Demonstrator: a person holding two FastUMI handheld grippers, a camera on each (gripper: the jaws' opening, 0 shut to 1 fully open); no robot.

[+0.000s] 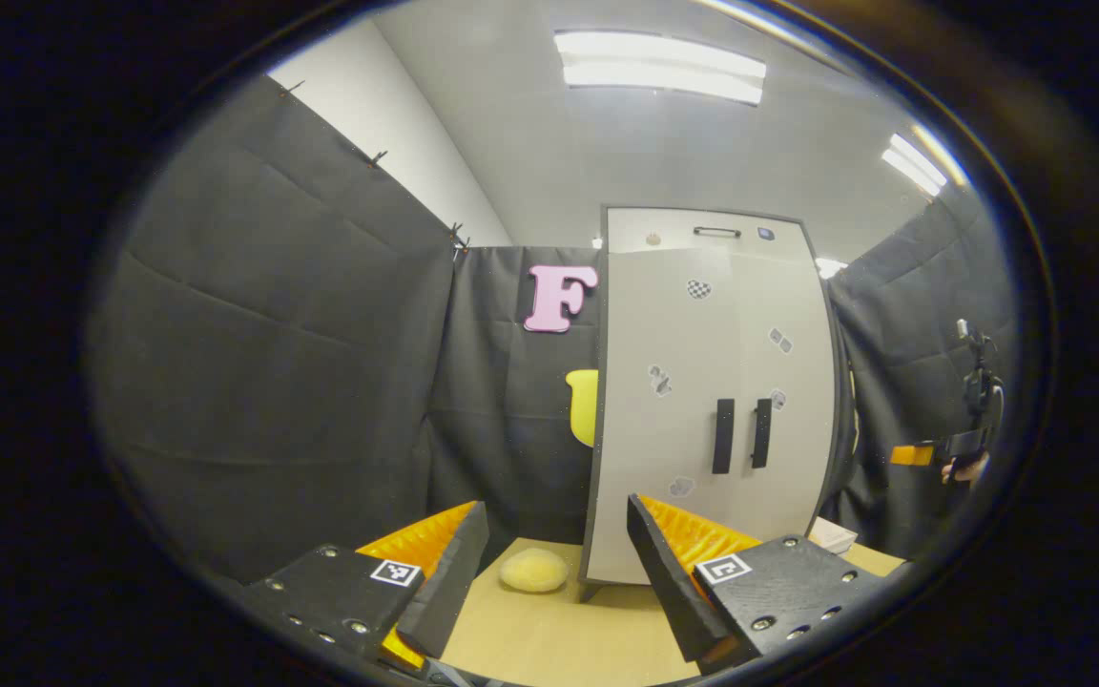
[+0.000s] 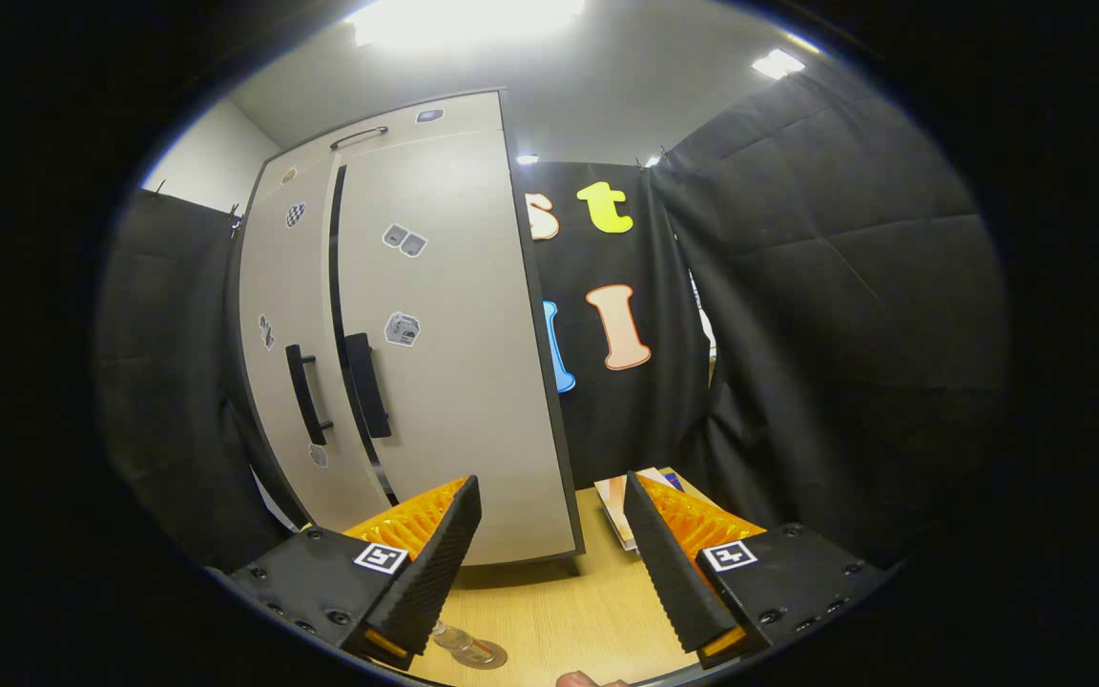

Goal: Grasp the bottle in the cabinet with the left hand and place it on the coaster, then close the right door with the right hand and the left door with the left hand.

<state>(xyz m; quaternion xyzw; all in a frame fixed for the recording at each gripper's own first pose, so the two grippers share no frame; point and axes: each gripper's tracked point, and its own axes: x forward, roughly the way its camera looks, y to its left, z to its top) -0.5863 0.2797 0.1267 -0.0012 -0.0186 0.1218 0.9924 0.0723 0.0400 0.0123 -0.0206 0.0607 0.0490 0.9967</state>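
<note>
Ribbed wedge-fingered left claw (image 1: 557, 572) spread, flat pale cabinet (image 1: 716, 401), soft round sponge (image 1: 533, 570)

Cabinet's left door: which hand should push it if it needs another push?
Left, probably: the left gripper faces the cabinet front squarely, fingers open; the right gripper points past its right edge.

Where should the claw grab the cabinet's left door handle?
Grab the left handle at its middle, coming straight from the front. It is a thin upright bar standing off the door, so it can be pinched from both sides.
</note>
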